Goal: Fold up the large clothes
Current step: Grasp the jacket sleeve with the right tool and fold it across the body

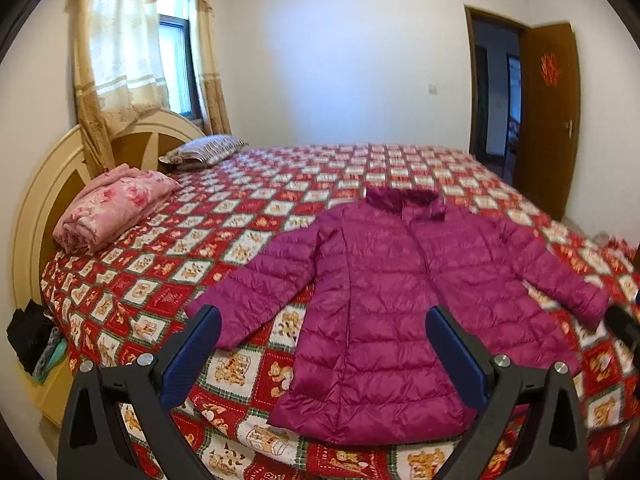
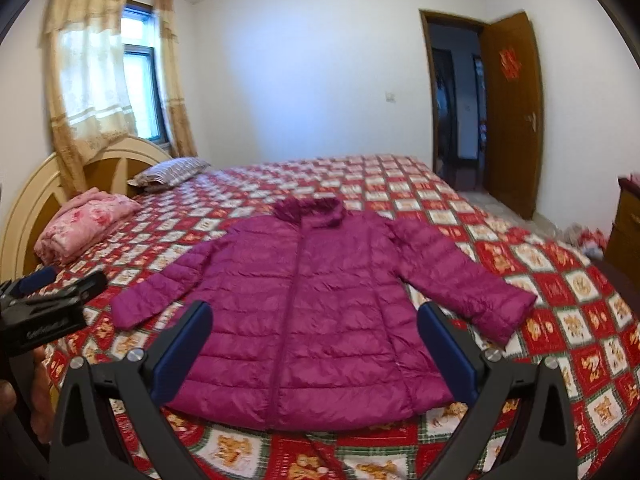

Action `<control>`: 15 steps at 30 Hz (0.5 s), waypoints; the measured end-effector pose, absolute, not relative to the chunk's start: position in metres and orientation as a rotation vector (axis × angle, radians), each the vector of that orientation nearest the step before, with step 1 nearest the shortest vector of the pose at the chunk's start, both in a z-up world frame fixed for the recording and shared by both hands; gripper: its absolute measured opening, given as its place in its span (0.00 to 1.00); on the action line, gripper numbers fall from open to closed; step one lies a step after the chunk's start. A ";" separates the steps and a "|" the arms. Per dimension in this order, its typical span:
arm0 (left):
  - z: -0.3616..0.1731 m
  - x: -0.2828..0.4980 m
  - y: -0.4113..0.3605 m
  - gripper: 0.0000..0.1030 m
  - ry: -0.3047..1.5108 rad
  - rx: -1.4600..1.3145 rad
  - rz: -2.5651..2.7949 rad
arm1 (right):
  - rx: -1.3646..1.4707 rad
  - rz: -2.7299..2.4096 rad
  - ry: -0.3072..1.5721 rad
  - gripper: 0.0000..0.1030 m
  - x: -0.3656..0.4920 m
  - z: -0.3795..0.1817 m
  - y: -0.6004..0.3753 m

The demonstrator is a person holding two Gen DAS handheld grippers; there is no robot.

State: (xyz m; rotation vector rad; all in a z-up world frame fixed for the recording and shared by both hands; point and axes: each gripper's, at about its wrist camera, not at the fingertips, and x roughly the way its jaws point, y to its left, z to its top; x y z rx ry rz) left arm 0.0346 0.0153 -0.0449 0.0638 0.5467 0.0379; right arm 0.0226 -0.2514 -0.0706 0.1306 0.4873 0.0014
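1. A magenta quilted puffer jacket (image 1: 384, 292) (image 2: 304, 308) lies flat and face up on the bed, zipped, its hem toward the near edge of the bed and its collar pointing toward the far edge.
2. Both sleeves are spread out to the sides and angled down toward the near edge; the cuffs rest on the bedspread (image 1: 168, 248) (image 2: 568, 292), which is a red, white and green check printed with bears.
3. The left gripper (image 1: 322, 344) hovers above the near edge, over the lower left part of the jacket, its blue-padded fingers spread wide with nothing between them.
4. The right gripper (image 2: 314, 340) hangs over the jacket's lower body, likewise released, its fingers parted and holding nothing.
5. In the right wrist view the left gripper (image 2: 44, 300) shows at the left border, over the bed's near left part, beside the jacket's left cuff.
6. A folded pink floral blanket (image 1: 112, 212) (image 2: 84, 224) sits at the head end of the bed, near the cream headboard (image 1: 40, 208) (image 2: 32, 200).
7. A striped pillow (image 1: 208, 150) (image 2: 172, 172) lies further along the head end, toward the far corner.
8. Behind the headboard hang yellow curtains (image 1: 116, 52) (image 2: 84, 60) at a window; a brown wooden door (image 1: 548, 116) (image 2: 512, 112) stands open beyond the bed's foot end.
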 end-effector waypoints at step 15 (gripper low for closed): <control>-0.106 0.138 -0.020 0.99 0.659 0.177 0.019 | 0.418 -0.388 0.713 0.99 0.101 -0.168 -0.445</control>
